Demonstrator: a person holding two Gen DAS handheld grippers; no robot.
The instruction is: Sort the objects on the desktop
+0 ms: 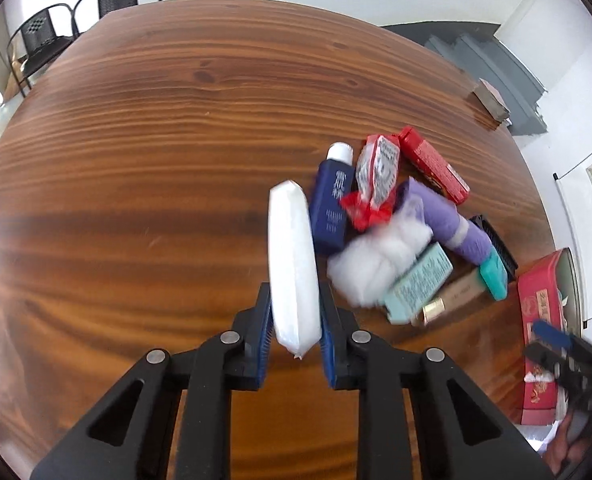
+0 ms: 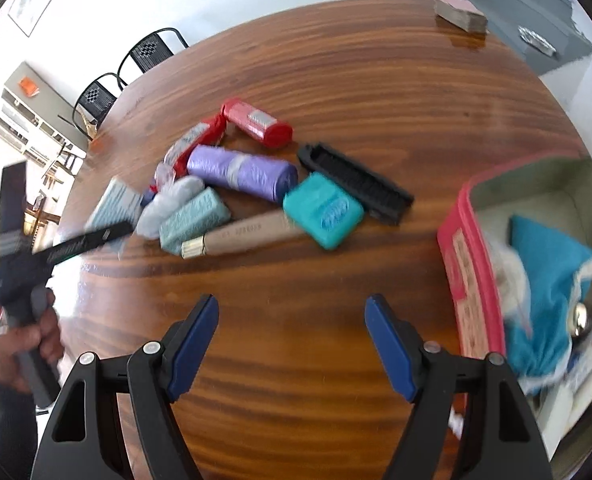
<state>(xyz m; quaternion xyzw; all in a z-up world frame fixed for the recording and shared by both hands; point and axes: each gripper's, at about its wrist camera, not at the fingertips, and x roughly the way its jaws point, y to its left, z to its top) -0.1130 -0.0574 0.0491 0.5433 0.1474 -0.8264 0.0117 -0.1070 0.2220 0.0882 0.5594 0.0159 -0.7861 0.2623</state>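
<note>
Desktop objects (image 2: 256, 184) lie heaped at twelve o'clock from our right gripper (image 2: 292, 344), its jaws released; our left gripper (image 1: 296, 328) clenches a white packet (image 1: 292, 264).

Red box (image 2: 472, 280) contents blurred

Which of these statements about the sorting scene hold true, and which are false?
1. The left hand-held gripper grips a white packet. True.
2. The right hand-held gripper holds the teal soap box. False: it is open, and the teal soap box lies on the table.
3. The red tin holds blue cloth. True.
4. The purple roll stands upright. False: the purple roll lies on its side.
</note>
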